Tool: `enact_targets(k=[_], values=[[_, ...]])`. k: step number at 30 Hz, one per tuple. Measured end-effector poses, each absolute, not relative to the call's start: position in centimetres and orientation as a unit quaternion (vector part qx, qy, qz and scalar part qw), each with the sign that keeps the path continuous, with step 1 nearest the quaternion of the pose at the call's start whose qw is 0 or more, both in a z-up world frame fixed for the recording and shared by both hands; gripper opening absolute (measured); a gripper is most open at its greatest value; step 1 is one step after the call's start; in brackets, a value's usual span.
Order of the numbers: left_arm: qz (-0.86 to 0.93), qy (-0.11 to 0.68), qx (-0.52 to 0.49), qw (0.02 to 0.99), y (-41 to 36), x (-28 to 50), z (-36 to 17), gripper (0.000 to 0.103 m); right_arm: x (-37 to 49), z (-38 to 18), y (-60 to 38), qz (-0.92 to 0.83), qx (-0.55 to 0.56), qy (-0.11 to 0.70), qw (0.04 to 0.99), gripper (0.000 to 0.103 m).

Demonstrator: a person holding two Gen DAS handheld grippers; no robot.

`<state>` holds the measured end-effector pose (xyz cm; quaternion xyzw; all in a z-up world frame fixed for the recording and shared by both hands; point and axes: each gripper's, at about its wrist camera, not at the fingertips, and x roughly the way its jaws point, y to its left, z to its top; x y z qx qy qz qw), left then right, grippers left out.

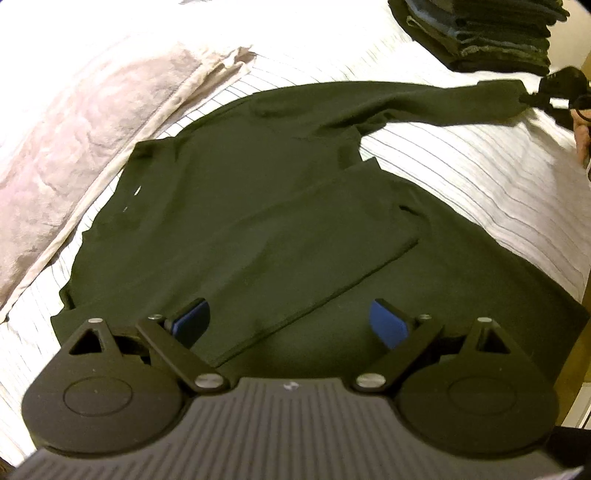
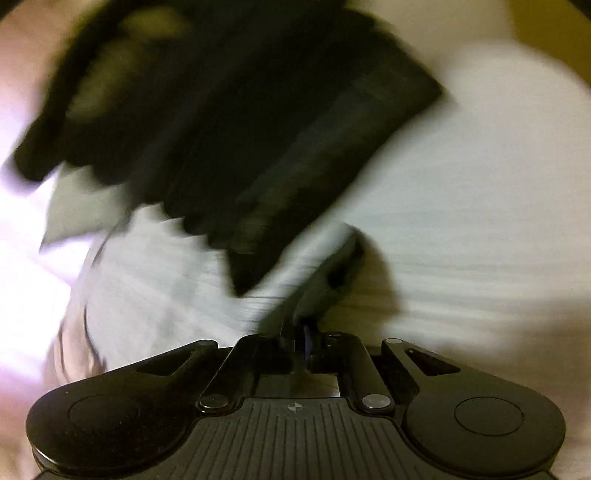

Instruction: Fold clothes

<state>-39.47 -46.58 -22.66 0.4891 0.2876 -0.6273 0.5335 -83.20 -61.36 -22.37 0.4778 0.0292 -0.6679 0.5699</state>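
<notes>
Dark green, nearly black knit: one long-sleeved sweater (image 1: 258, 206), spread flat on a bed (image 1: 480, 192) covered in white sheeting with thin grey stripes.

Surroundings, taken from the left tongs (image 1: 290, 319):
- Pillow (image 1: 74, 147), pale and creased, far ahead and to the left, along the sweater's edge, not on it.
- Stack of folded clothes (image 1: 480, 33), dark blues and greens, far ahead to the right, well apart from the sweater.
- Right tongs (image 1: 554, 92), at the far right edge, with part of a hand (image 1: 583, 136) behind them.

Nothing lies on top of the sweater.

Sweater, condition: body flat, few wrinkles. One sleeve is folded back across the body, lying diagonally, its cuff end just ahead of the left tongs. The other sleeve (image 1: 443, 103) stretches out ahead and to the right, lifted slightly off the sheet, its cuff meeting the right tongs.

Left tongs: spread wide, blue pads (image 1: 388, 321) well apart, hovering over the sweater's near edge, holding nothing.

Right tongs (image 2: 306, 332): drawn together, blue pads almost hidden. The right wrist view is heavily blurred; dark cloth runs down to the tips, and the left view shows the cuff held there.
</notes>
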Motion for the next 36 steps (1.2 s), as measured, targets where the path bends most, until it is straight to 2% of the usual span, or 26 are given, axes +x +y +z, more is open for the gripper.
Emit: enact_targets(k=[3,6,10,11,12,13,14,16,19,24,26,29,32,36], values=[[-0.626,0.292,0.478,0.543,-45.9,-38.6,-22.4,0.092,-75.8,-16.6,-61.8,-0.649,0.365,0.08,0.663,0.006],[-0.622,0.3,0.465,0.554,-44.8,-36.6,-22.4,0.092,-65.4,-10.8,-60.5,-0.599,0.237,0.095,0.759,0.006],[-0.614,0.311,0.445,0.573,-42.8,-32.4,-22.0,0.092,-49.7,-8.1,-56.1,-0.481,0.15,0.093,0.858,0.007],[-0.612,0.314,0.44,0.578,-42.3,-31.3,-21.9,0.092,-46.0,-8.9,-55.2,-0.448,0.144,0.109,0.876,0.018],[-0.605,0.319,0.435,0.586,-41.7,-29.9,-21.8,0.092,-42.6,-10.1,-54.2,-0.419,0.136,0.127,0.889,0.038],[-0.598,0.323,0.431,0.594,-40.8,-28.3,-21.7,0.092,-39.5,-11.6,-53.0,-0.395,0.126,0.148,0.898,0.087],[-0.59,0.328,0.427,0.601,-40.0,-26.6,-21.6,0.092,-36.4,-13.2,-51.8,-0.371,0.115,0.169,0.906,0.096],[-0.575,0.336,0.423,0.614,-38.5,-23.5,-21.7,0.092,-32.6,-15.8,-50.3,-0.341,0.116,0.213,0.908,0.096],[-0.555,0.343,0.419,0.631,-36.4,-19.1,-22.0,0.092,-31.4,-18.5,-49.0,-0.338,0.143,0.26,0.893,0.096],[-0.554,0.333,0.425,0.634,-35.7,-14.6,-23.3,0.089,-35.9,-20.8,-49.4,-0.379,0.157,0.336,0.848,0.096],[-0.572,0.298,0.442,0.623,-36.8,-14.6,-23.9,0.087,-38.6,-21.5,-50.5,-0.406,0.159,0.36,0.825,0.096],[-0.605,0.242,0.471,0.594,-39.7,-15.5,-25.2,0.074,-42.4,-21.9,-52.3,-0.448,0.168,0.382,0.791,0.096],[-0.635,0.182,0.496,0.564,-43.0,-16.8,-26.9,0.053,-46.2,-21.7,-53.9,-0.479,0.169,0.398,0.764,0.096],[-0.656,0.103,0.54,0.517,-47.0,-18.4,-30.1,0.042,-49.2,-22.1,-55.6,-0.493,0.166,0.411,0.748,0.096]])
